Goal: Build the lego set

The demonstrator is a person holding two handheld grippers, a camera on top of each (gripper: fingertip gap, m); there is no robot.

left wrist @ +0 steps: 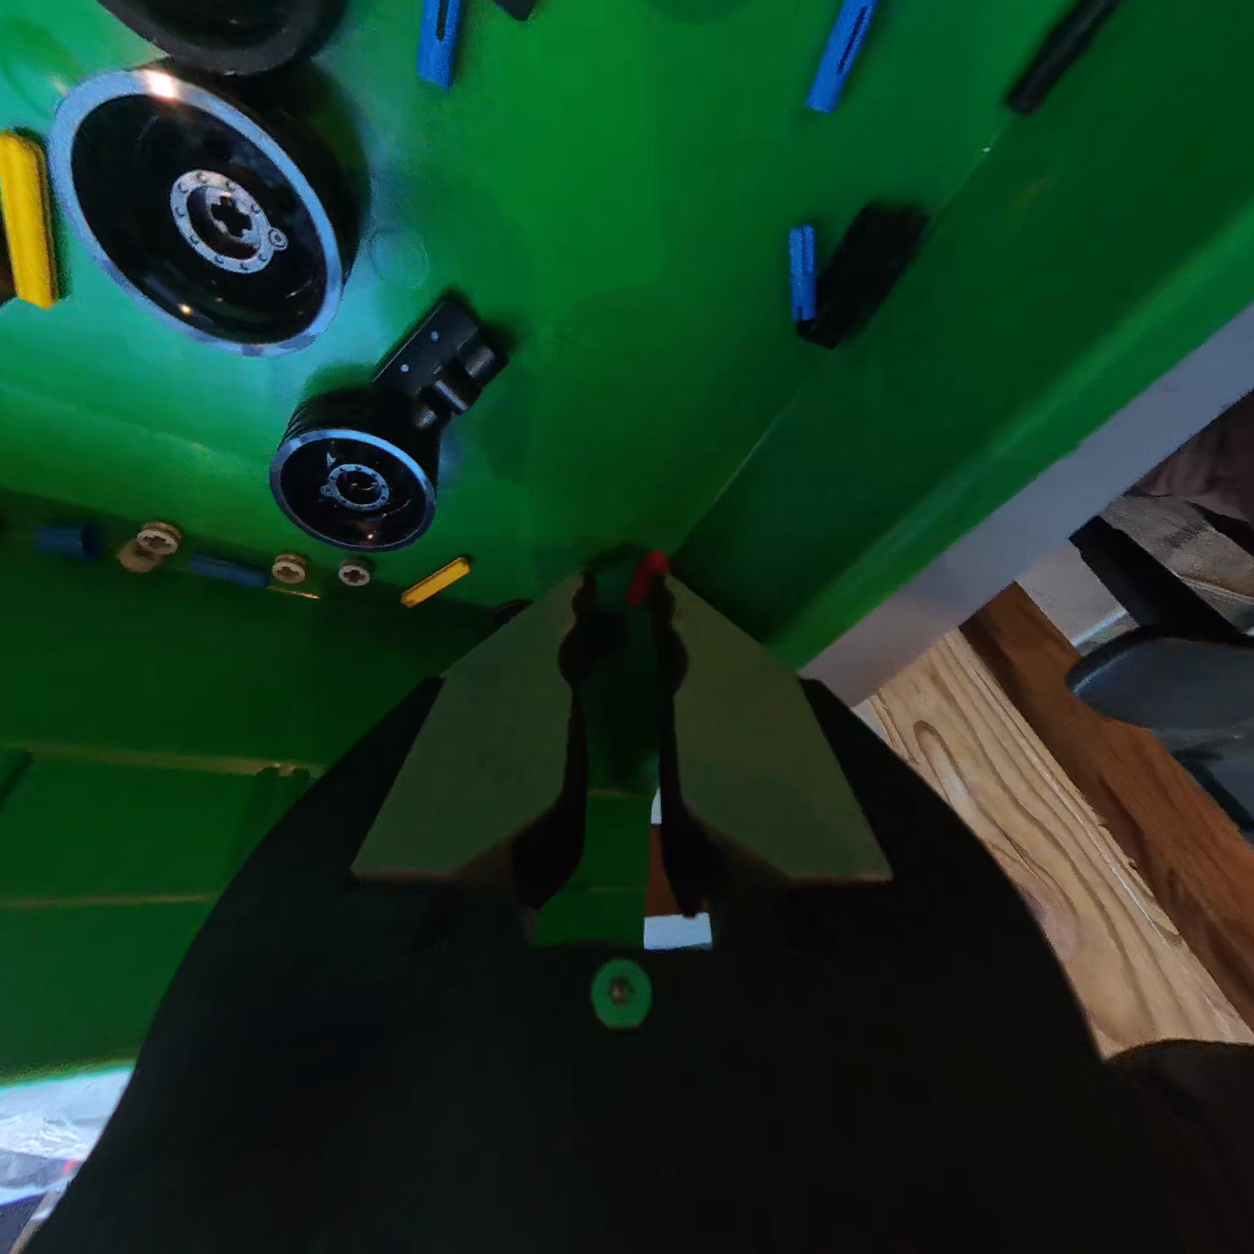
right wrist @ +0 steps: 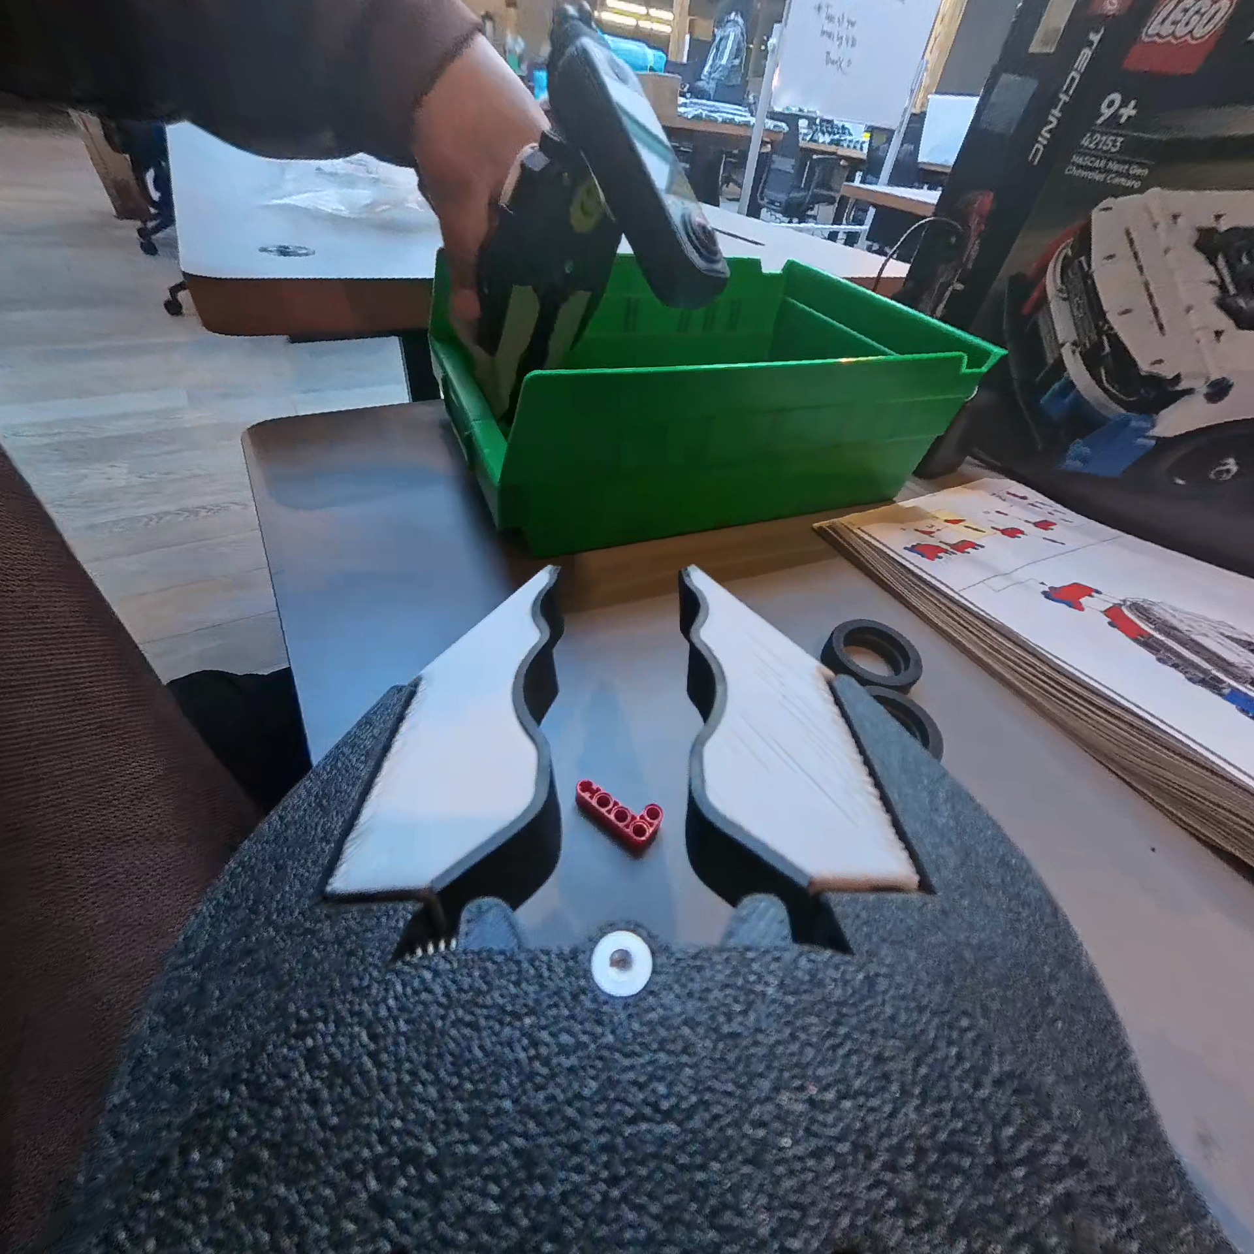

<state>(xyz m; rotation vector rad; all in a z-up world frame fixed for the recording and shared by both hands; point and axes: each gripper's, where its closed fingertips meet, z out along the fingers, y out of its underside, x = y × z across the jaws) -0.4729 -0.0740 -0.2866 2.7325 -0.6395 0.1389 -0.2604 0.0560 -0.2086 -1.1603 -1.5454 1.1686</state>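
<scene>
My left gripper [left wrist: 625, 577] reaches down into a green bin [left wrist: 611, 271], at its near corner. Its jaws stand a narrow gap apart, with a small red piece [left wrist: 648, 577] between the fingertips, against the right one. The right wrist view shows a hand holding this gripper [right wrist: 516, 366] inside the bin [right wrist: 712, 441]. My right gripper [right wrist: 617, 577] is open and empty above the table. A red L-shaped beam [right wrist: 621, 821] lies on the table between its fingers.
In the bin lie two black wheels [left wrist: 203, 217] [left wrist: 353, 485], blue pins [left wrist: 841, 54], black pieces [left wrist: 862, 278], yellow beams [left wrist: 434, 581] and tan bushes [left wrist: 288, 566]. Two black tyres [right wrist: 872, 655], an instruction booklet [right wrist: 1086, 611] and the set's box [right wrist: 1119, 271] stand at the right. The grippers' ends are close to 25 cm from one another.
</scene>
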